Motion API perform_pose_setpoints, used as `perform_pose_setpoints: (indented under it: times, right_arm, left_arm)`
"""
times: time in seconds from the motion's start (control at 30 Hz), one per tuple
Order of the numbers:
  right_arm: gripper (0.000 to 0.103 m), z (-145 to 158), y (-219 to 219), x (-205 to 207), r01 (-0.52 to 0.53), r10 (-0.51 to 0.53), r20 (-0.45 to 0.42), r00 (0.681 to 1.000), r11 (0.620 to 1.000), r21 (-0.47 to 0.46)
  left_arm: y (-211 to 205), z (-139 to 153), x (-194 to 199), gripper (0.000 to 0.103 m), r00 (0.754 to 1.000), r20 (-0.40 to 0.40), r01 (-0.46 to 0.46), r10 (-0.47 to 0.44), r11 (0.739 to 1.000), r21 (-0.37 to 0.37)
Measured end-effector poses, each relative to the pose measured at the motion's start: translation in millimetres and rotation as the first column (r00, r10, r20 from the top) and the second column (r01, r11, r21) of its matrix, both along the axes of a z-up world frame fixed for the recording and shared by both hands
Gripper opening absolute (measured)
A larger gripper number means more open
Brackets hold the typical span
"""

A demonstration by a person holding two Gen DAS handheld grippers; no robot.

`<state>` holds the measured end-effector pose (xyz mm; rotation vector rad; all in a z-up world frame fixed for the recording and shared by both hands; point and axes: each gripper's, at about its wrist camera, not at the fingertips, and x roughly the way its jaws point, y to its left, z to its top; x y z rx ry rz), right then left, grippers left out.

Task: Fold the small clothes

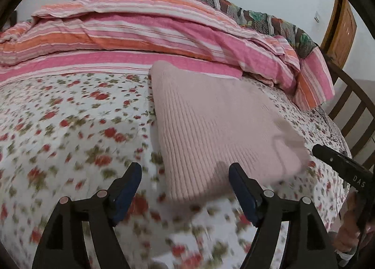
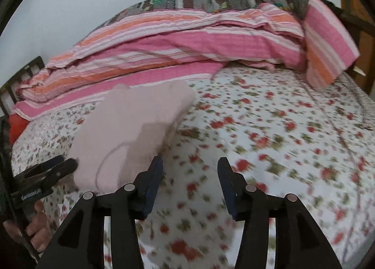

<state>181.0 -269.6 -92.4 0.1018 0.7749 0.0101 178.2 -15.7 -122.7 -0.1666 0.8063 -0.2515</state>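
A folded pale pink ribbed knit garment (image 1: 218, 126) lies flat on the flowered bedsheet (image 1: 70, 128). My left gripper (image 1: 185, 170) hovers open just over the garment's near edge, with nothing between its blue pads. In the right wrist view the same pink garment (image 2: 131, 133) sits to the left, and my right gripper (image 2: 189, 165) stands open above bare sheet just right of the garment's near corner. Each gripper shows at the edge of the other's view: the right gripper (image 1: 337, 163) at the far right, the left gripper (image 2: 46, 170) at the far left.
A pink and orange striped quilt (image 1: 140, 32) is heaped along the back of the bed, a patterned blanket (image 1: 246, 11) behind it. A dark wooden bed frame (image 1: 356, 104) and a wooden door (image 1: 339, 32) stand at the right. Flowered sheet (image 2: 281, 128) spreads right of the garment.
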Motion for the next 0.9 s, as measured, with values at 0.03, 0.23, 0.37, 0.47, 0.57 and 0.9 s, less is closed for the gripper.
perform_pose_setpoints:
  times: [0.03,0.23,0.37,0.47,0.57,0.9]
  right_arm:
    - [0.048,6,-1,-7,0.002,-0.002,0.007,1.000,1.000,0.001]
    - [0.072,40,3,-44,0.039,-0.036,0.050,0.998,0.998,-0.040]
    - [0.091,60,10,-71,0.036,-0.028,0.109,0.994,0.997,-0.070]
    - [0.096,72,13,-91,0.039,-0.029,0.122,0.992,0.996,-0.079]
    - [0.099,81,18,-111,0.032,-0.019,0.138,0.990,0.995,-0.093]
    - [0.100,100,15,-147,0.042,-0.025,0.182,0.983,0.995,-0.090]
  left_arm:
    - [0,7,-7,0.075,1.000,0.007,-0.006,0.006,1.000,0.004]
    - [3,59,-55,0.087,0.993,0.086,-0.088,0.082,0.994,0.069]
    - [2,88,-80,0.089,0.984,0.138,-0.124,0.109,0.987,0.106]
    - [1,102,-99,0.091,0.977,0.171,-0.154,0.129,0.977,0.146]
    - [-1,109,-115,0.091,0.973,0.189,-0.162,0.132,0.974,0.155]
    - [-14,111,-136,0.091,0.972,0.194,-0.168,0.136,0.973,0.156]
